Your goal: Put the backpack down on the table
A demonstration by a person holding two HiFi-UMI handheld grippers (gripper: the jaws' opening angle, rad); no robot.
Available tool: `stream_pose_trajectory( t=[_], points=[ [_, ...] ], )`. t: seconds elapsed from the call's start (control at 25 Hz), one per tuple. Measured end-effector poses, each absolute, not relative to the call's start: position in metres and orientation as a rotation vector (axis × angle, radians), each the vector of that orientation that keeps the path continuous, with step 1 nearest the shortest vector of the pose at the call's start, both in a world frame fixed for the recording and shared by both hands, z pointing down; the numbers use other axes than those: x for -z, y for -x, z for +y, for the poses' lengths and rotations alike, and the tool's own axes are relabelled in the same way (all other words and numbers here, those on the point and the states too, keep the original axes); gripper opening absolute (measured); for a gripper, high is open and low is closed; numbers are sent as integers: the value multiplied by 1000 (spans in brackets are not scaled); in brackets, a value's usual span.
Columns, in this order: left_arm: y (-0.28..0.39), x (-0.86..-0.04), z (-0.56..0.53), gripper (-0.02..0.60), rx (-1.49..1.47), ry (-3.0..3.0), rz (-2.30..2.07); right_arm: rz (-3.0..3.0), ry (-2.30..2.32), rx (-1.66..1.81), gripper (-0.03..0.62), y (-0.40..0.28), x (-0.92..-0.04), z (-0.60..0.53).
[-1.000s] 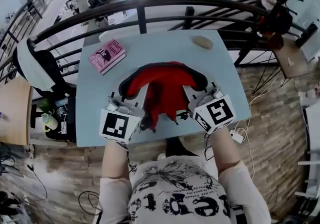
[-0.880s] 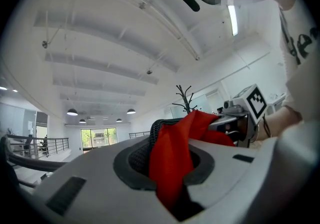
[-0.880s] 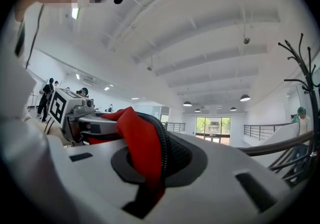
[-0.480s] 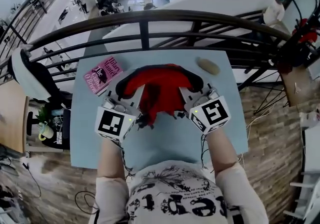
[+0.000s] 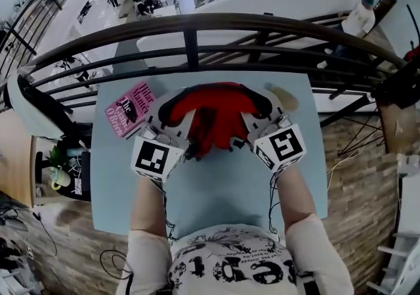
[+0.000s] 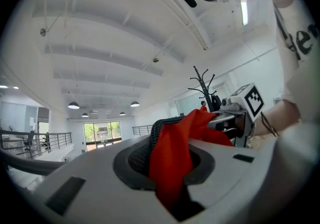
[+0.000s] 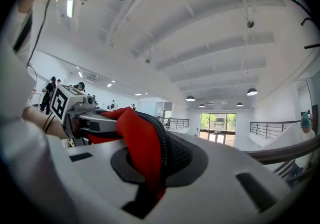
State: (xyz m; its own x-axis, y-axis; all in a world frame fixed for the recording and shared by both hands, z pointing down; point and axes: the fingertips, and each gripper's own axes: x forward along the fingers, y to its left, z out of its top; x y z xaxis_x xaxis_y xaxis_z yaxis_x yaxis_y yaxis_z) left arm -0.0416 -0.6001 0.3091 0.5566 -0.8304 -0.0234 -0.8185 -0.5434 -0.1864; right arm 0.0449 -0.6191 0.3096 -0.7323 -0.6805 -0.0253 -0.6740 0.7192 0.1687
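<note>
A red backpack (image 5: 213,106) with black padded straps hangs between my two grippers over the far half of the light blue table (image 5: 216,188). My left gripper (image 5: 182,135) is shut on its left side. In the left gripper view, red cloth and a black mesh strap (image 6: 142,150) fill the gap between the jaws. My right gripper (image 5: 249,127) is shut on the right side. There, red cloth and the ribbed black strap (image 7: 167,150) sit between the jaws. Whether the bag's bottom touches the table I cannot tell.
A pink book (image 5: 130,108) lies on the table just left of the backpack. A beige object (image 5: 287,97) shows at the bag's right, partly hidden. A dark curved railing (image 5: 197,24) runs along the table's far edge. A chair with a white garment (image 5: 26,106) stands at the left.
Both grippers have carried the backpack away from the table's near edge toward the railing. It now sits level with the pink book and partly covers the beige object.
</note>
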Motion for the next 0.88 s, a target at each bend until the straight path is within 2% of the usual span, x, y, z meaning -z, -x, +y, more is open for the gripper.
stream_pose_trajectory(
  t=[0.4, 0.88],
  points=[
    [38, -357, -613, 69, 48, 2662, 1382, -2850, -1111, 151, 37, -48, -366, -630],
    [24, -419, -550, 98, 202, 2842, 1232, -2755, -1089, 47, 69, -64, -416, -572]
  ],
)
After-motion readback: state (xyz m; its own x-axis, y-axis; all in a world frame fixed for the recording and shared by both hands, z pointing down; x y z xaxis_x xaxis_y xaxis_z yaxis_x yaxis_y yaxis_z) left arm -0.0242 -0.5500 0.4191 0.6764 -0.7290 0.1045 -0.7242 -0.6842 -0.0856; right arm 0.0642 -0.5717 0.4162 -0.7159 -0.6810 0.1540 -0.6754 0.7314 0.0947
